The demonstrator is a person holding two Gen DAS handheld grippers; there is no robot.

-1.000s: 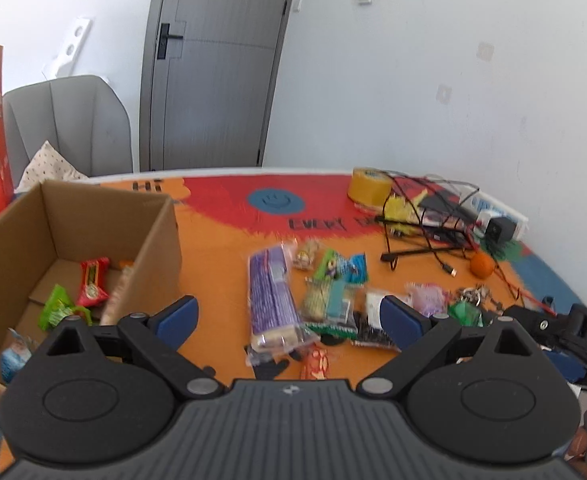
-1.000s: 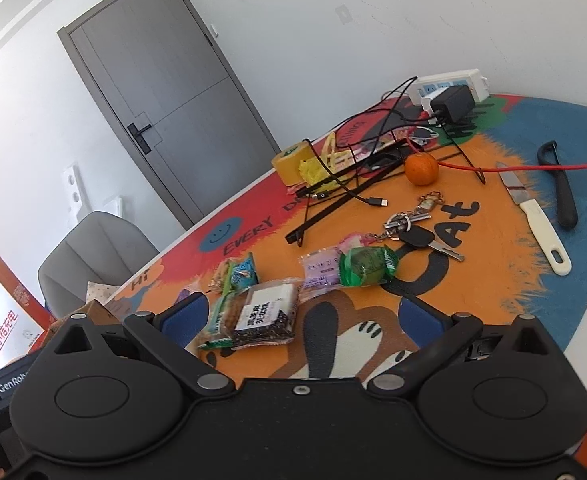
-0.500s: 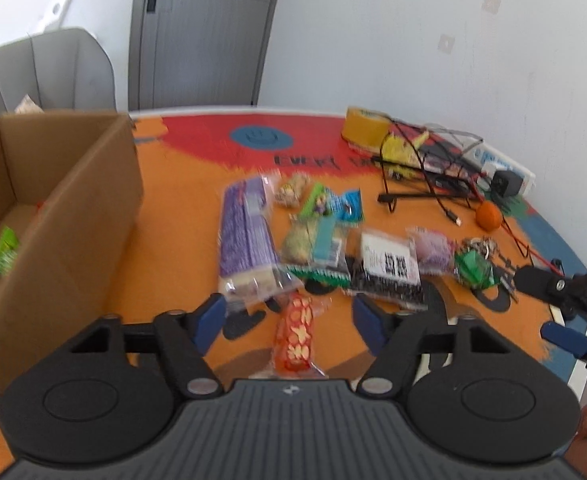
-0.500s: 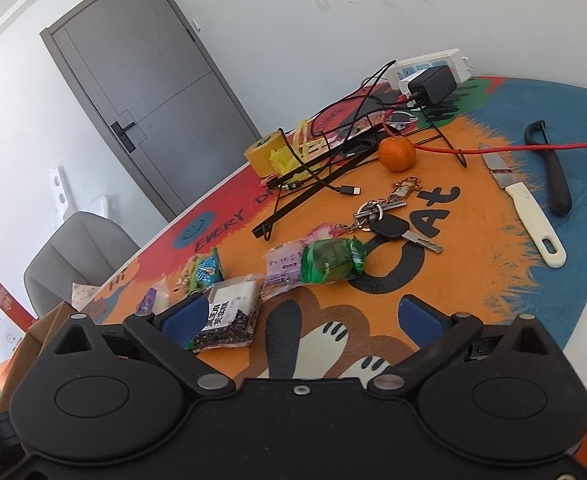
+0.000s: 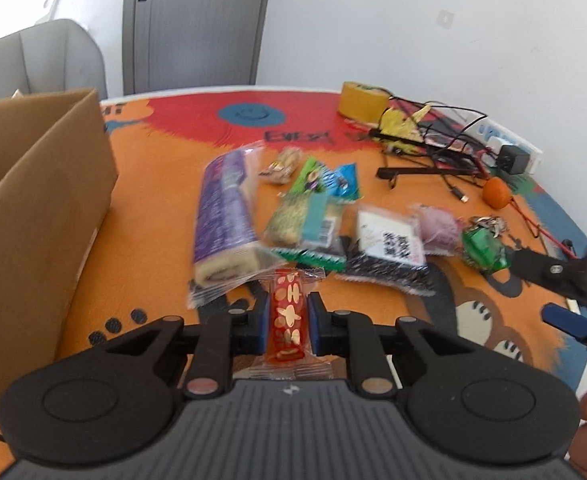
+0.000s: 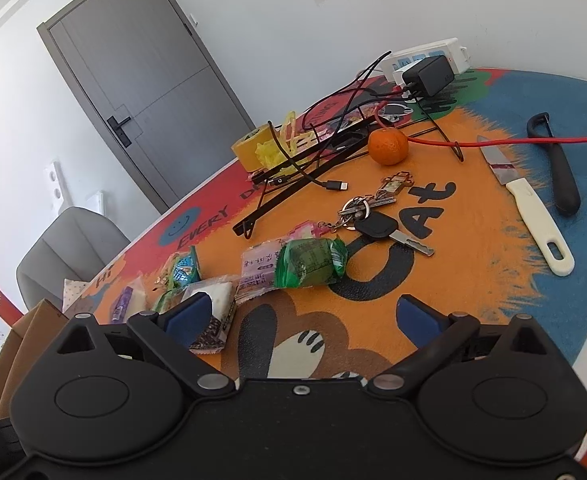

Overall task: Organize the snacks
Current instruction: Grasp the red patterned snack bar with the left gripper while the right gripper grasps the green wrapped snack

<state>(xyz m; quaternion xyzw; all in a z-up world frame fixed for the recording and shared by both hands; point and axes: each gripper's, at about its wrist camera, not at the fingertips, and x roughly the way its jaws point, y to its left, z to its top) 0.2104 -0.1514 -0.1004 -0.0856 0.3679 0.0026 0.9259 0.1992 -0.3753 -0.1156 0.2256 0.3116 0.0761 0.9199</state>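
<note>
The left hand-held gripper (image 5: 289, 316) is clamped on a red snack (image 5: 288, 322) just above the tabletop (image 5: 153, 272). The right hand-held gripper (image 6: 307, 318) hovers wide open, holding nothing. The pick looks done; next, the snack needs carrying left into the box (image 5: 41, 216).

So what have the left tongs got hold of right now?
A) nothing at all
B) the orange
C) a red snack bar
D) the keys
C: the left tongs are shut on a red snack bar pinched between the blue pads, while the orange and keys lie on the table.
</note>
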